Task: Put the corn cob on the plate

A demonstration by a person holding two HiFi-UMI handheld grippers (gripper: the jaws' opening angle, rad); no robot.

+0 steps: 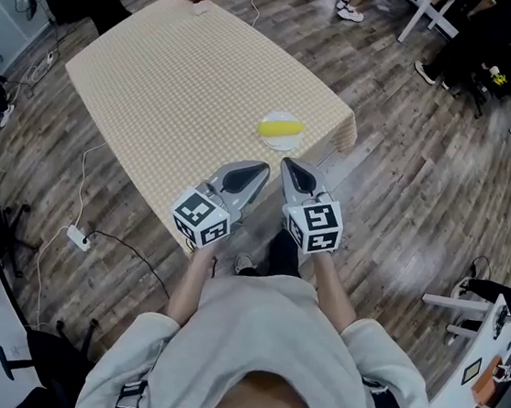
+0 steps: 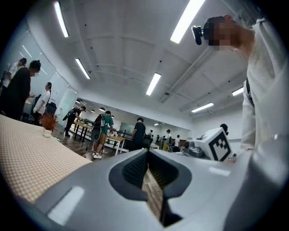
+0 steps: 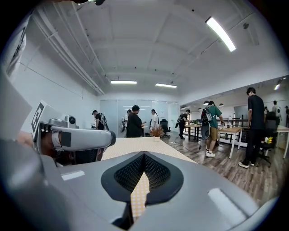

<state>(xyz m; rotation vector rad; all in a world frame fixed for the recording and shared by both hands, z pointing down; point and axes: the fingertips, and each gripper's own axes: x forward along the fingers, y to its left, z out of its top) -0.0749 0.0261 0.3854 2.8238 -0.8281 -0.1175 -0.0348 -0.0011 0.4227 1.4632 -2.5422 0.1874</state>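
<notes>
Pale sweatshirt (image 1: 258,337) fills the bottom of the head view, and bare forearms reach ahead toward the checked table (image 1: 177,87). Left gripper (image 1: 258,169) and right gripper (image 1: 290,166) sit side by side, each with its jaws pressed together on nothing. At twelve o'clock from them, the yellow corn cob (image 1: 280,128) lies on the white plate (image 1: 281,144), near the table's right corner.
</notes>
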